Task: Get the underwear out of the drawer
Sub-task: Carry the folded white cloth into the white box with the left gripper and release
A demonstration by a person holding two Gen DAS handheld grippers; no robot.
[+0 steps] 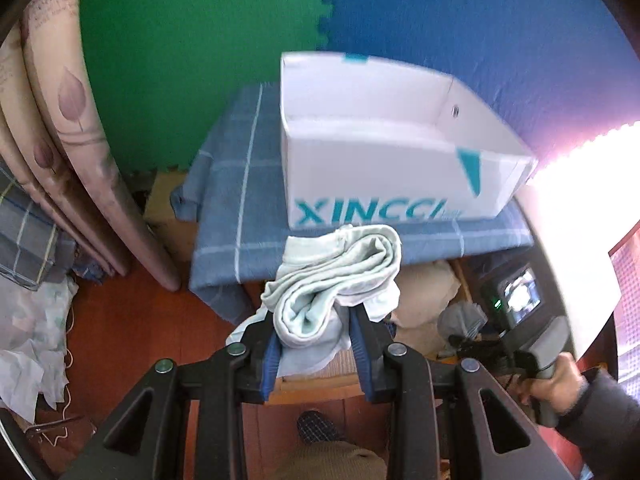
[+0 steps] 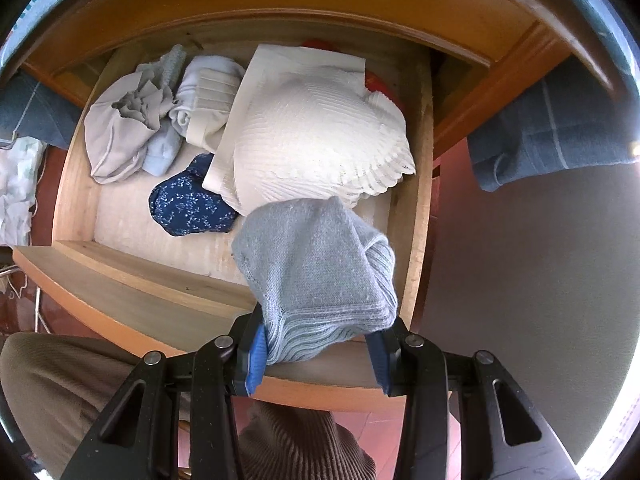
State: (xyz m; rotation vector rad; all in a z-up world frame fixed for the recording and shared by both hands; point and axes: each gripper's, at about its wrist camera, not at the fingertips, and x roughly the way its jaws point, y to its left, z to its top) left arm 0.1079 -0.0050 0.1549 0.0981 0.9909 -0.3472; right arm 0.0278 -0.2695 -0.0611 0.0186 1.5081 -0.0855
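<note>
We've got two pieces in hand. Left gripper (image 1: 314, 344) has its fingers clamped on a rolled pale mint garment (image 1: 340, 276), clear of the drawer and hanging in front of the white box (image 1: 384, 160), which sits on the blue checked cloth (image 1: 236, 216) covering the surface. Right gripper (image 2: 318, 356) points straight down over the open wooden drawer (image 2: 420, 216), fingers closed on a folded light-blue knit piece (image 2: 320, 264) near the drawer's front right corner; we can't tell if it's fully clear of the drawer's front edge. Left in the drawer: big white ribbed item (image 2: 316, 136) toward the back right, navy floral piece (image 2: 192, 204) mid-floor, grey bundle (image 2: 120, 128) and a white rolled piece (image 2: 204, 100) at the back left, something red (image 2: 380, 84) mostly hidden under the white one. Our read: the step is carrying the mint roll to the box, which looks empty. To do it well, we keep the grip steady, since the roll is pinched near its lower end and the loose top could sag or unroll. Bring it over the near box wall, past the rim, before letting go, so it doesn't catch on the edge or land on the cloth. Release low inside. Right hand should lift straight up until the knit clears the front board, then follow, keeping apart from the left gripper. Watch the trailing flap below the left fingers.
</note>
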